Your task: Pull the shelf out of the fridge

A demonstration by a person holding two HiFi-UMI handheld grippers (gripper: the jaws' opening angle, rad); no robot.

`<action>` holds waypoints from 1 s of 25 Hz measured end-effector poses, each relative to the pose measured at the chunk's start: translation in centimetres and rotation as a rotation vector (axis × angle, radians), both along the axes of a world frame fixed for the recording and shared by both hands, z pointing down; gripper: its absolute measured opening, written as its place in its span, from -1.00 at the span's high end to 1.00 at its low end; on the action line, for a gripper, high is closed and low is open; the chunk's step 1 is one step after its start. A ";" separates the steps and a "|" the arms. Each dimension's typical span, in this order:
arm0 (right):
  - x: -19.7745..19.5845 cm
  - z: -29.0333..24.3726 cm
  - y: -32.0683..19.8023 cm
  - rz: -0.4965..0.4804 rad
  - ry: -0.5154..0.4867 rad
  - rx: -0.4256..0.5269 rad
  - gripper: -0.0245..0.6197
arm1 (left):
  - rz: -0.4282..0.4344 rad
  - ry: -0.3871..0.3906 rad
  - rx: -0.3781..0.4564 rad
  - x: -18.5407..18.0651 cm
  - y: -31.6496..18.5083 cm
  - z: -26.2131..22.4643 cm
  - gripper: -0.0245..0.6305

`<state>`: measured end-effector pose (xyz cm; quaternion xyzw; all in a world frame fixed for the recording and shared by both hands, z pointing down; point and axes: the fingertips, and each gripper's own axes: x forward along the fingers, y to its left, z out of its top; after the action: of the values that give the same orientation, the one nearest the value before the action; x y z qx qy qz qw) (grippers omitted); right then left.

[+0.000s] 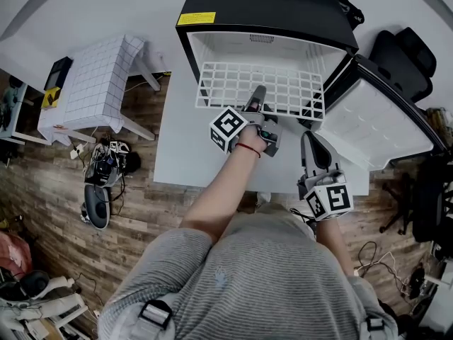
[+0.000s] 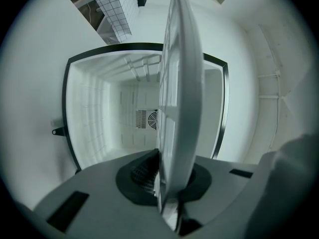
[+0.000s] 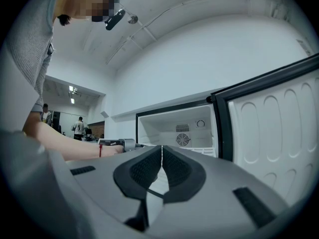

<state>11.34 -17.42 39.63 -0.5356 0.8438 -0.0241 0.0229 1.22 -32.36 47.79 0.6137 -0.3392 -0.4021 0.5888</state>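
The left gripper [image 1: 257, 95] is clamped on the front edge of the white wire shelf [image 1: 233, 83]. In the left gripper view the shelf [image 2: 182, 83] shows edge-on, pinched between the dark pads [image 2: 137, 176] and running on into the white cavity of the fridge [image 2: 99, 113]. From the head view the shelf juts forward out of the black fridge [image 1: 262, 2], with its front rail clear of the opening. Its left corner stands just past the left wall, and its right corner is close to the hinge side of the door [image 1: 375, 122], which is swung wide to the right. In front of the shelf lies a bare strip of the white table [image 1: 177, 147], reaching to the near edge by the person's body, and more bare top lies to the left of the fridge. The right gripper [image 1: 309, 137] hangs over that near edge, well apart from the shelf. Its jaws are together with nothing between them, as the right gripper [image 3: 161, 156] view shows
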 end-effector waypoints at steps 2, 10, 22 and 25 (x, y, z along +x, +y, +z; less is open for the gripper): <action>0.0 0.0 0.1 0.001 0.000 -0.001 0.88 | 0.006 0.000 0.001 0.0 0.1 0.0 0.81; -0.4 0.0 0.6 0.000 0.001 0.000 0.88 | 0.020 0.019 0.020 -0.2 1.2 -0.2 0.81; -2.8 -0.3 2.7 -0.037 -0.004 0.012 0.88 | 0.096 -0.032 0.083 -1.1 6.4 -0.7 0.81; -3.8 -0.5 3.3 -0.053 -0.003 0.017 0.88 | 0.110 -0.045 0.094 -1.5 7.6 -1.1 0.81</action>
<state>7.56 -14.11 39.13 -0.5128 0.8578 -0.0184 0.0279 -0.32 -24.75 46.70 0.6672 -0.2988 -0.3707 0.5729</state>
